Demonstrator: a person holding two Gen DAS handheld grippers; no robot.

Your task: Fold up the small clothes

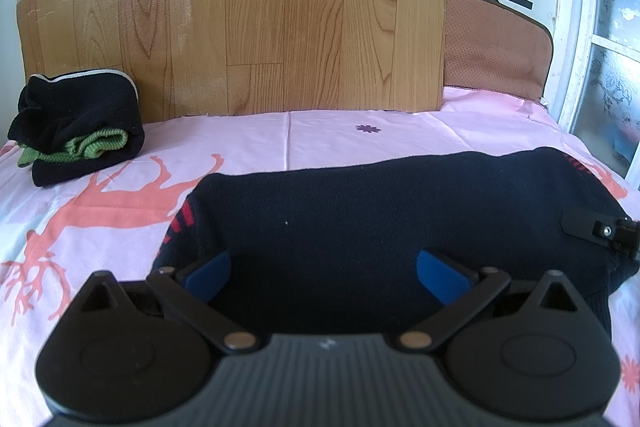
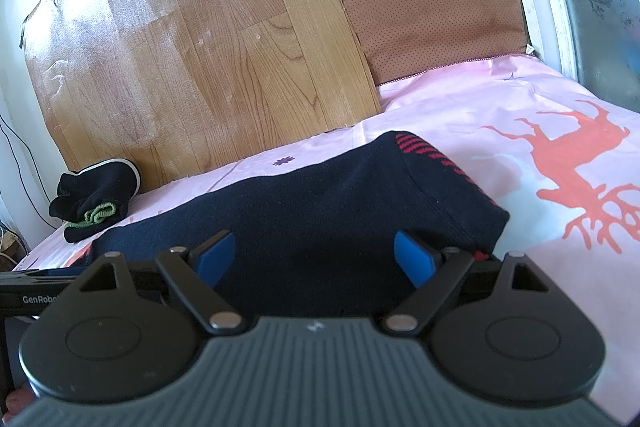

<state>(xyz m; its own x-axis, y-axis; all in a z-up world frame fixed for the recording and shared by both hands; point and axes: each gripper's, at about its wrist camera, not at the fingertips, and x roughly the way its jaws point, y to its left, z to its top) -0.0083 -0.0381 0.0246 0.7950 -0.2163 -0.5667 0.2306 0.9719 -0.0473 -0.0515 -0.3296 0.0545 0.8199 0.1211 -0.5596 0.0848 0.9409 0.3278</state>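
One dark navy knitted garment with red stripes [image 1: 380,211] lies flat on the pink bed sheet with orange deer shapes [image 1: 120,195]. Its long side runs left to right across the bed, and a red striped end shows at each side. The left tool [image 1: 324,269] has its blue pads spread wide over the near edge of the garment, pinching nothing. The right tool [image 2: 314,255] is spread wide too, over the same garment, and holds nothing. One small folded black and green bundle [image 1: 76,131] sits far back by the brown wooden board [image 1: 260,7].
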